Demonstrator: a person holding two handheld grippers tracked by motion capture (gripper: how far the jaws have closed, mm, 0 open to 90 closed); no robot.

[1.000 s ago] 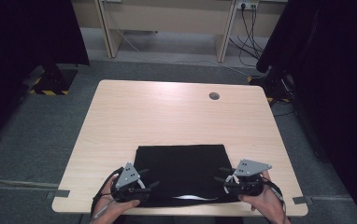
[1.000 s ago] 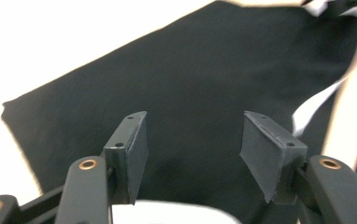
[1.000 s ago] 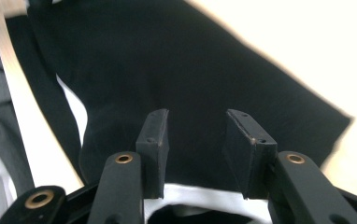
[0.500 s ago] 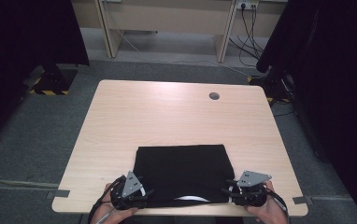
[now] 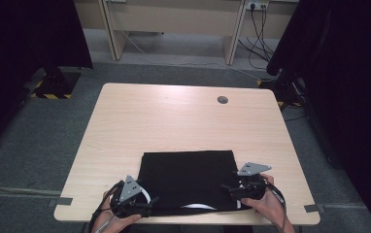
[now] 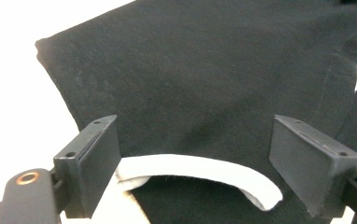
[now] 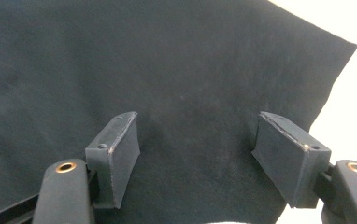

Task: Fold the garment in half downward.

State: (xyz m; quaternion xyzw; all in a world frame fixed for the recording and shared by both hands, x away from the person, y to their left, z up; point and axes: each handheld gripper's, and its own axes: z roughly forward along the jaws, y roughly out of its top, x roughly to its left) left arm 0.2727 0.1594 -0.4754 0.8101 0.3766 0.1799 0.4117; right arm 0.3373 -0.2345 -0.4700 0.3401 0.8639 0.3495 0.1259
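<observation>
Black garment [image 5: 188, 179] lies folded flat at the near edge of the worktop [image 5: 174, 121], and both claws sit at its near corners; the left claw [image 6: 195, 154] has just been opening, its jaws standing wide apart with a curved white band [image 6: 200, 170], perhaps a neckline trim, lying slack between them, the pads pressing on nothing; the right claw [image 7: 200, 154] has likewise just been opening, its jaws spread over plain black cloth with no fold pinched. In the high view the left claw [image 5: 142, 206] rests at the near-left corner and the right claw [image 5: 237, 189] at the near-right edge, a hand behind each; beyond them the cloth forms a neat rectangle, its far edge straight, with bare wood well beyond it up to a round cable hole [image 5: 222, 100].

The step in hand looks like letting go after laying down a fold; to do it well, I judge, the jaws should open fully before either hand lifts, so no pad drags the cloth; both hands should draw back together, low and straight toward the person, keeping the near hem square with the edge.
</observation>
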